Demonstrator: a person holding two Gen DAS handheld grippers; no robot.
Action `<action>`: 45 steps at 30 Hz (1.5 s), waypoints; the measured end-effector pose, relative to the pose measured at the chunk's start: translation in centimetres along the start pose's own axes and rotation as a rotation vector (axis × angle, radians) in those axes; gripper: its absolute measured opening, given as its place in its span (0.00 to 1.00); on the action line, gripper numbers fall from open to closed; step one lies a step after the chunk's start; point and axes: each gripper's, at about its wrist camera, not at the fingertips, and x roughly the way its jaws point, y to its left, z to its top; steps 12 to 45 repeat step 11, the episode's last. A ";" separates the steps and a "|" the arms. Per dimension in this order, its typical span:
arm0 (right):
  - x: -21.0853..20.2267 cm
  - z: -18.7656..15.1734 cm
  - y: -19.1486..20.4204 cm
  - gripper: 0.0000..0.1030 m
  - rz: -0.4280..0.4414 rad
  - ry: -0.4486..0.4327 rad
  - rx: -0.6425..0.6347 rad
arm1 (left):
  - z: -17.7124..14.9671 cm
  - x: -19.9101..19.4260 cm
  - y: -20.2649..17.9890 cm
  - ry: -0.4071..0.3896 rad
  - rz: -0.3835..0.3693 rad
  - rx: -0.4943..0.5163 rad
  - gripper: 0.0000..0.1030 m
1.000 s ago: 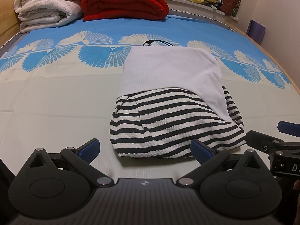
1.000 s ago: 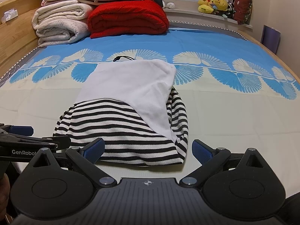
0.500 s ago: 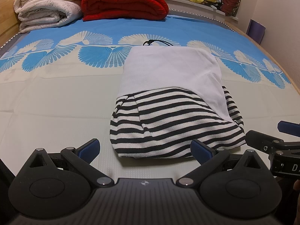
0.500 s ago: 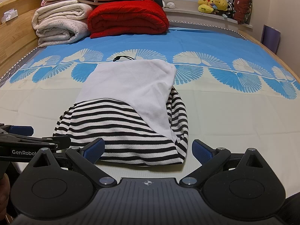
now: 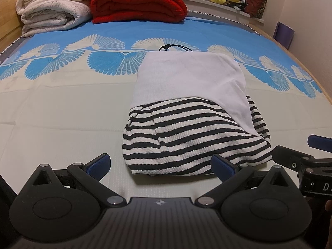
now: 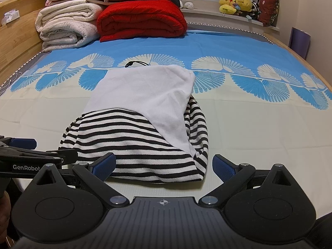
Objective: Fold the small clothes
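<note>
A folded garment lies on the bed: a black-and-white striped part [image 5: 193,143] nearest me and a white part [image 5: 186,76] folded over its far half, with a thin black cord [image 5: 174,47] at the far edge. It also shows in the right wrist view [image 6: 134,143]. My left gripper [image 5: 160,165] is open and empty, just short of the garment's near edge. My right gripper [image 6: 164,166] is open and empty, at the garment's near right corner. Each gripper shows at the edge of the other's view.
The bed sheet [image 5: 62,114] is pale with a blue fan pattern further back. Folded white blankets [image 5: 54,6] and a red blanket [image 5: 137,2] are stacked at the headboard end. Plush toys [image 6: 236,4] sit on the windowsill. A wooden bed frame [image 6: 18,41] runs along the left.
</note>
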 end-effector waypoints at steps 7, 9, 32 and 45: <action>0.0 0.0 0.0 0.96 0.000 0.001 -0.001 | 0.1 -0.1 0.1 -0.009 0.001 0.001 1.00; 0.0 -0.1 0.1 0.96 -0.001 0.001 0.000 | 0.1 -0.2 0.2 -0.014 0.004 0.003 1.00; 0.0 -0.1 0.1 0.96 -0.001 0.001 0.000 | 0.1 -0.3 0.2 -0.016 0.009 0.003 1.00; 0.0 -0.1 0.1 0.96 -0.001 0.001 0.000 | 0.1 -0.3 0.2 -0.016 0.009 0.003 1.00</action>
